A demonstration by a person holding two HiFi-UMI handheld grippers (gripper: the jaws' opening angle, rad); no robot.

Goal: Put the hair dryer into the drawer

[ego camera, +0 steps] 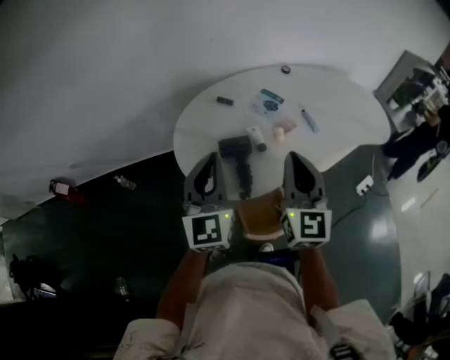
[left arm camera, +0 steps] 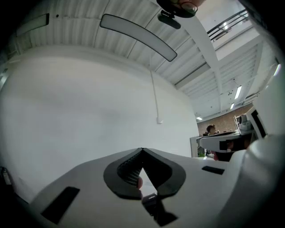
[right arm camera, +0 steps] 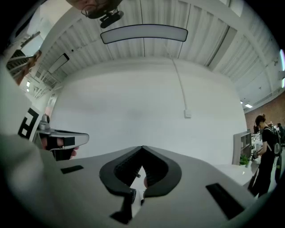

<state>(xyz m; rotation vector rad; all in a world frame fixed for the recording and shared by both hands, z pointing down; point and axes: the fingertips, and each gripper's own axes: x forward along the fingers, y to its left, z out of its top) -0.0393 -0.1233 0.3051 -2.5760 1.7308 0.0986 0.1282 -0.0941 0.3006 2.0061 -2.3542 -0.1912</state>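
A white wall (ego camera: 140,70) is seen behind a round white table (ego camera: 337,98). The floor (ego camera: 105,232) is dark green and glossy. In the right gripper view, a ribbed white ceiling (right arm camera: 142,13) is shown with a long lamp (right arm camera: 143,33). A thin conduit (right arm camera: 180,89) is led down the wall to a small box (right arm camera: 188,114). A brick wall (right arm camera: 277,104) is visible at far right.
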